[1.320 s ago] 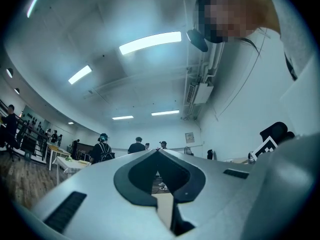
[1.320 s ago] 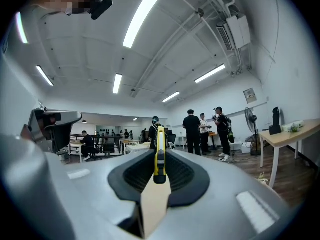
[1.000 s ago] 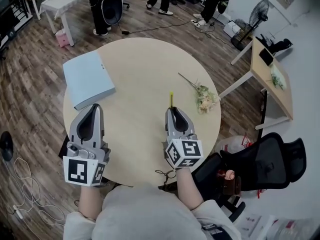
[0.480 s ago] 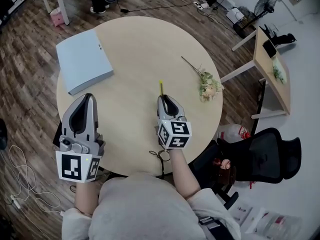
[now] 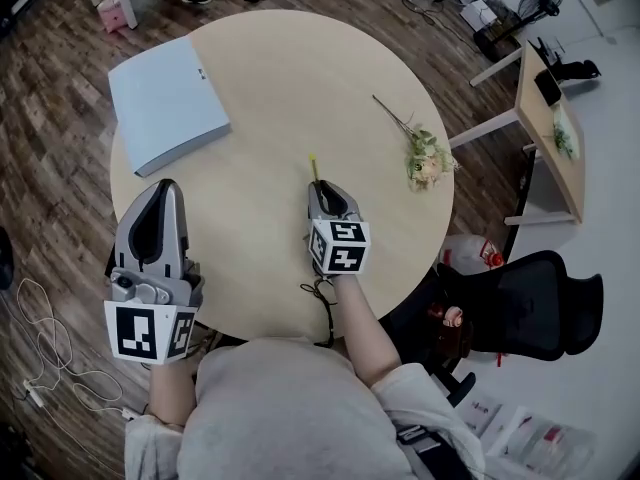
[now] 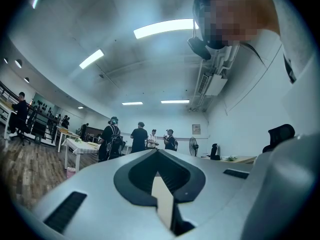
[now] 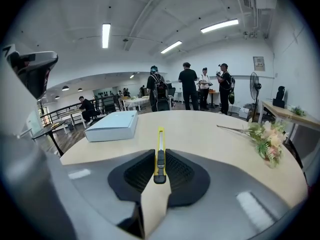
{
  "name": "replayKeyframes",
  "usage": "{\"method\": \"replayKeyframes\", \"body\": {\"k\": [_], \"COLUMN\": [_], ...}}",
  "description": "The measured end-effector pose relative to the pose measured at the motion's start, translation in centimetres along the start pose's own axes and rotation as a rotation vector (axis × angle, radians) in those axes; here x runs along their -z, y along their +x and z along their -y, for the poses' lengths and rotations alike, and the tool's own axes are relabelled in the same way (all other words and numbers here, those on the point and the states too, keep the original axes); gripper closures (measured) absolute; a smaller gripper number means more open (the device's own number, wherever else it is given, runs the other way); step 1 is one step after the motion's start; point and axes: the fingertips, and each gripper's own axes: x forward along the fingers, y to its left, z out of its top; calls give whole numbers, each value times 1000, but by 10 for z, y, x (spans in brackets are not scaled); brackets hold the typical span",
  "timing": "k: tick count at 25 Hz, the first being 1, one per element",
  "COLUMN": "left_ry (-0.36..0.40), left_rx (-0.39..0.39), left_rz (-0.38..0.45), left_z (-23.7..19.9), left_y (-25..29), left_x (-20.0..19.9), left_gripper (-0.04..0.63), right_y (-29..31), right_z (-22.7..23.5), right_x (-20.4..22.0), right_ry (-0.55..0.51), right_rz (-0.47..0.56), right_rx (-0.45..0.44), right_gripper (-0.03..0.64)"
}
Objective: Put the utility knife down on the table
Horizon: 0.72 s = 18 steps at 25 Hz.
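A yellow utility knife (image 5: 314, 165) with a black slider (image 7: 160, 156) sticks forward out of my right gripper (image 5: 322, 188), which is shut on it above the middle of the round wooden table (image 5: 270, 78). In the right gripper view the knife (image 7: 160, 136) points across the table (image 7: 200, 129), its back end pinched between the jaws of my right gripper (image 7: 159, 154). My left gripper (image 5: 165, 186) hangs over the table's front left edge. It is tilted up toward the ceiling, and in its own view the left gripper (image 6: 157, 152) is shut on nothing.
A pale blue binder (image 5: 165, 103) (image 7: 114, 125) lies at the table's back left. A flower sprig (image 5: 425, 158) (image 7: 265, 136) lies at the right edge. A black office chair (image 5: 530, 308) and a side desk (image 5: 545, 118) stand to the right. People stand beyond the table.
My right gripper, with the knife still in it, has shifted left, away from the flower sprig. The left gripper has kept its place at the table edge.
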Motion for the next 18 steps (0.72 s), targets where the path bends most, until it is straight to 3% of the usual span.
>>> {"method": "replayKeyframes", "body": {"k": [18], "left_ry": [-5], "left_rx": [-57], "left_rz": [-51], "left_z": [-30], "left_y": [-4], "left_x": [19], "left_gripper": [588], "right_y": [53], "right_z": [-2], "right_x": [65], "right_ry": [4], "right_rz": [-215], "right_rx": [19], "right_gripper": [543]}}
